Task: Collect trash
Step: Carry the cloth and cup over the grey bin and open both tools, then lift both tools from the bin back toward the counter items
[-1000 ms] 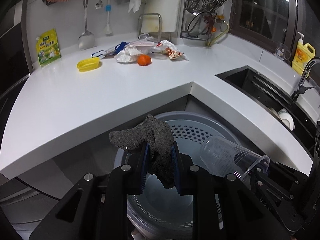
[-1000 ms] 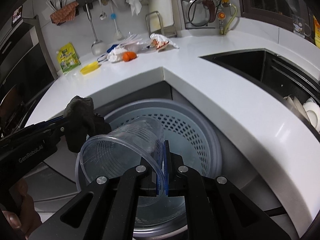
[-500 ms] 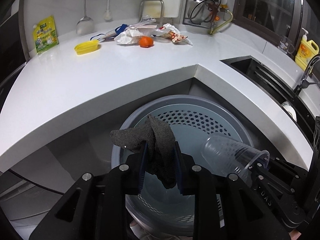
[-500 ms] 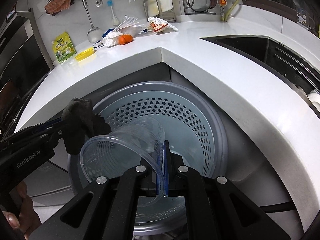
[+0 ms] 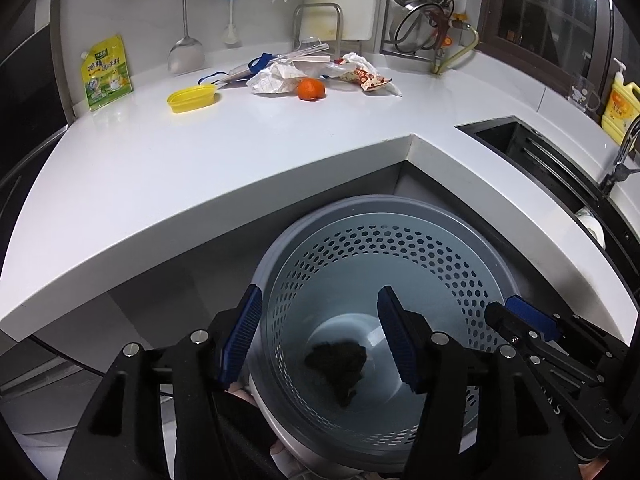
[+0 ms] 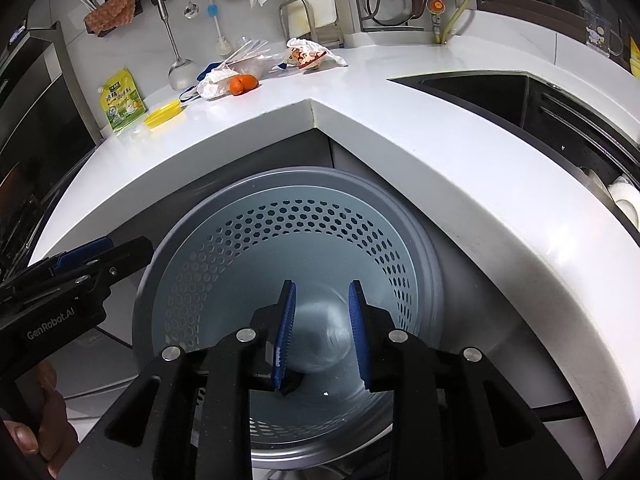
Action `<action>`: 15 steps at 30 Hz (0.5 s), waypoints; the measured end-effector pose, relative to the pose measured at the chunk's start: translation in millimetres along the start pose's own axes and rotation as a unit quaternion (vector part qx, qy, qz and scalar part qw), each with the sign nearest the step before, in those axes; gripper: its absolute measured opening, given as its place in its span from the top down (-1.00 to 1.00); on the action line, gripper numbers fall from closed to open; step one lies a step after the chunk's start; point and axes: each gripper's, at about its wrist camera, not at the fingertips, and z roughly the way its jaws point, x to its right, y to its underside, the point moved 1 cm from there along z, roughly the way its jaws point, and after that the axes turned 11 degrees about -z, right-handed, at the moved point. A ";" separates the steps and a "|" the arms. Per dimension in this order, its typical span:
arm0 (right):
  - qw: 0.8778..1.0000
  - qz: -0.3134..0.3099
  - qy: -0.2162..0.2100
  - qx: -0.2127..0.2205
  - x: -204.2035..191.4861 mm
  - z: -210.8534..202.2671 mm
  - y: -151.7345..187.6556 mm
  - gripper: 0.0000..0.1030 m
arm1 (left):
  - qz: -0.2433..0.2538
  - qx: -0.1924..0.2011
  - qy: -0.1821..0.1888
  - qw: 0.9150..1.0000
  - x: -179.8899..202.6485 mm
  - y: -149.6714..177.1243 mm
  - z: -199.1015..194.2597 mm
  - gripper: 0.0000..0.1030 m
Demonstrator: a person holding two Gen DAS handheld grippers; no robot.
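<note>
Both loads have dropped since a second ago: the rag (image 5: 338, 368) lies on the bin (image 5: 400, 208) floor, and the blurred clear cup (image 6: 320, 336) is inside it. Left gripper (image 5: 320, 336) and right gripper (image 6: 322, 332) are opening, jaws empty, above the bin.

Both grippers are angled steeply downward, side by side. The jaws of the left gripper (image 5: 320, 336) are being opened and are spread wide, with nothing pressed between the pads. The jaws of the right gripper (image 6: 322, 332) are also being opened, less widely, and nothing is gripped.
</note>
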 end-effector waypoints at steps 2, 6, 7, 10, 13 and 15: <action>1.000 0.002 0.000 0.002 0.5 -0.9 -0.2 0.43 | -0.004 0.001 0.001 1.000 -1.5 -0.9 -0.5 -0.19; 1.000 0.005 -0.001 0.003 1.6 -1.9 0.2 0.41 | -0.009 0.005 0.001 1.000 -3.5 -1.8 -1.4 -0.26; 1.000 0.005 -0.001 0.004 1.8 -2.1 0.2 0.40 | -0.009 0.008 0.000 1.000 -4.2 -1.7 -2.3 -0.28; 1.000 0.006 -0.001 0.007 1.5 -2.7 -0.6 0.38 | -0.011 0.014 -0.001 1.000 -5.4 -2.7 -3.5 -0.34; 1.000 0.004 0.000 0.011 0.9 -3.2 -0.8 0.32 | -0.013 0.017 0.000 1.000 -7.2 -3.7 -5.2 -0.34; 1.000 0.003 -0.001 0.014 -0.2 -4.0 -1.5 0.26 | -0.013 0.020 -0.002 1.000 -8.2 -4.9 -6.0 -0.41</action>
